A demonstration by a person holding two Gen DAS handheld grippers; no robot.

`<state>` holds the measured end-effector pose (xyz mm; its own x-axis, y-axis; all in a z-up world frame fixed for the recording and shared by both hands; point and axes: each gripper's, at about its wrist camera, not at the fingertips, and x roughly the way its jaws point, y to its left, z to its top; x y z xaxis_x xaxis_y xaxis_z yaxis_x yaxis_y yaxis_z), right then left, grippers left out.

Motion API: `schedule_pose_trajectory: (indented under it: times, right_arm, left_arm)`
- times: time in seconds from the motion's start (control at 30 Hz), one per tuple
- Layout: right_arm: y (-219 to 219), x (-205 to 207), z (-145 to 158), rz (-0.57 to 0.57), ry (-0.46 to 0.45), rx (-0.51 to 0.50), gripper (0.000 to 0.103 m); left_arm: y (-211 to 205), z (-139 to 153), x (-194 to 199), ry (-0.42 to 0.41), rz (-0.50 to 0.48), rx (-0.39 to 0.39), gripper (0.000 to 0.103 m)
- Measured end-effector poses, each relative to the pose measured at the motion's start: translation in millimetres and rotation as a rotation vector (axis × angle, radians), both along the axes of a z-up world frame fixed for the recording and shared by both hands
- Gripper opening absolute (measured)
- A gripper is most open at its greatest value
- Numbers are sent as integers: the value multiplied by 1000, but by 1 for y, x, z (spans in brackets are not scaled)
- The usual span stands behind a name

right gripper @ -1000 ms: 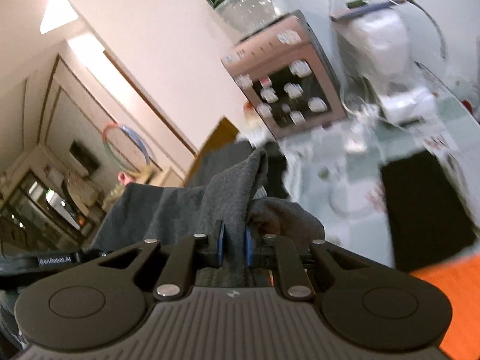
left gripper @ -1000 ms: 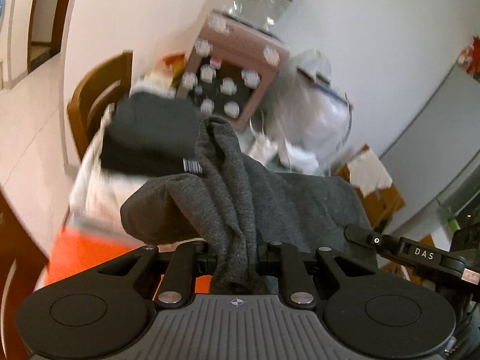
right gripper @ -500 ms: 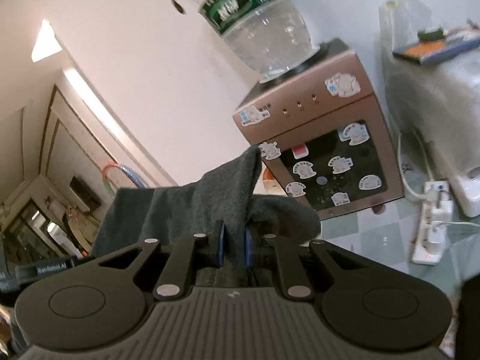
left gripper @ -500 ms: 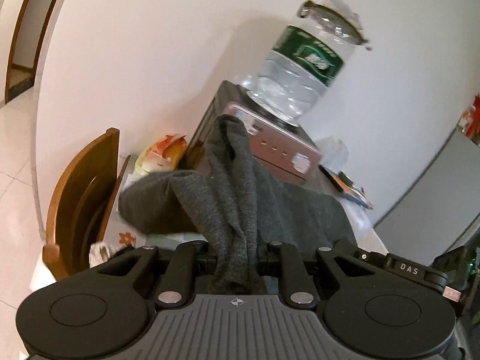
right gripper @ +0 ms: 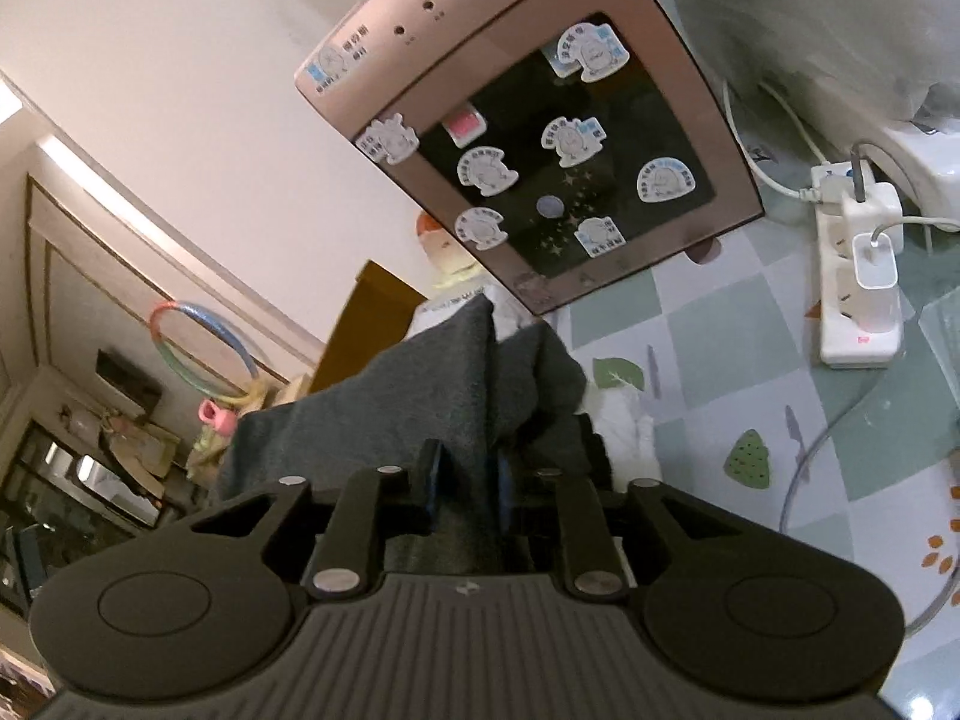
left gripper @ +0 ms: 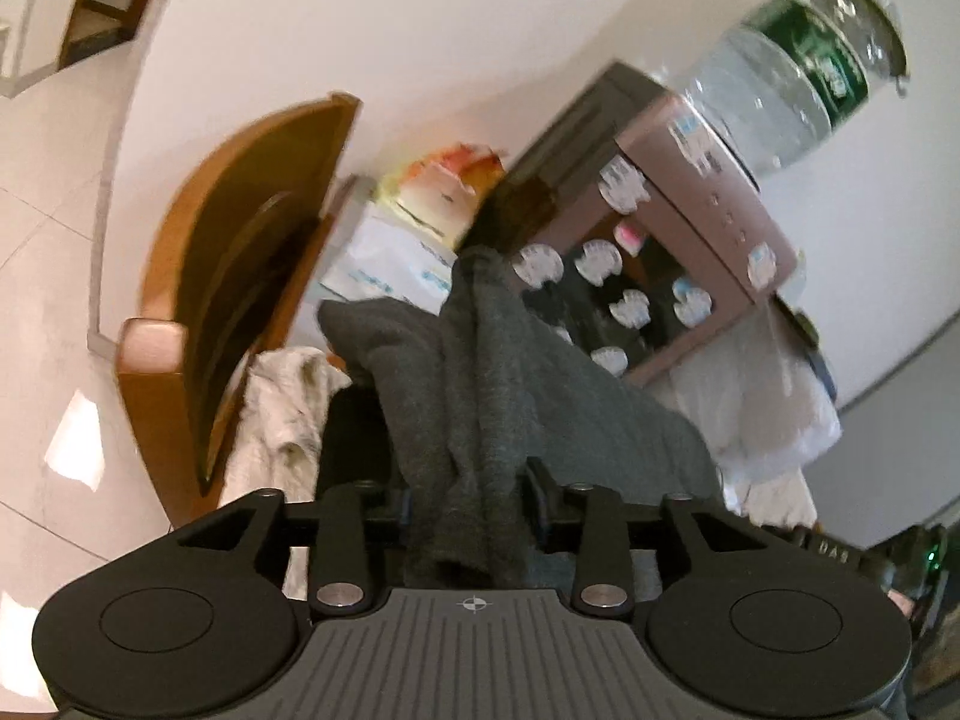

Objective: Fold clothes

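Each hand-held gripper, left (left gripper: 471, 501) and right (right gripper: 465, 474), pinches a bunched edge of the grey garment (left gripper: 498, 384); keep both grips firm, spread the edge taut, lower it flat onto the counter (right gripper: 750, 372).

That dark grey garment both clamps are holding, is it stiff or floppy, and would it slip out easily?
The grey garment looks floppy: it bunches and drapes in soft folds beyond the left gripper. It seems light, since a thin pinch in the right gripper holds it. Its fuzzy knit surface probably grips the pads, so slipping seems unlikely.

Matt grey knit garment (left gripper: 492, 396) (probably cotton), glossy floor (left gripper: 54, 324)
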<state>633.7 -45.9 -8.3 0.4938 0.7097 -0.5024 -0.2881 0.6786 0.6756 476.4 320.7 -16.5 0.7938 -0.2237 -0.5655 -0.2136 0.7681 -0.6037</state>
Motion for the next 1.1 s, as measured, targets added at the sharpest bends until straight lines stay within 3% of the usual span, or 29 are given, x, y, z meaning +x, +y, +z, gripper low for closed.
schedule_pose_trajectory:
  times: [0.1, 0.17, 0.57, 0.73, 0.87, 1.1]
  right_arm:
    - [1, 0, 1, 5, -41, -51, 35]
    - [1, -3, 3, 13, -70, -90, 36]
    - [-23, -60, 65, 31, -247, -307, 38]
    - [-45, -101, 95, 48, -276, -320, 48]
    - [-61, -140, 118, 56, -293, -325, 53]
    - [-88, -219, 152, 81, -333, -311, 69]
  left_arm:
    - [8, -7, -11, -15, 40, -38, 50]
    - [13, -9, -20, -30, 60, -57, 50]
    - [1, 35, -90, -39, 132, 66, 52]
    - [-18, 64, -130, -52, 184, 108, 63]
    - [-46, 93, -165, -40, 206, 168, 69]
    - [-115, 131, -232, -32, 169, 343, 82]
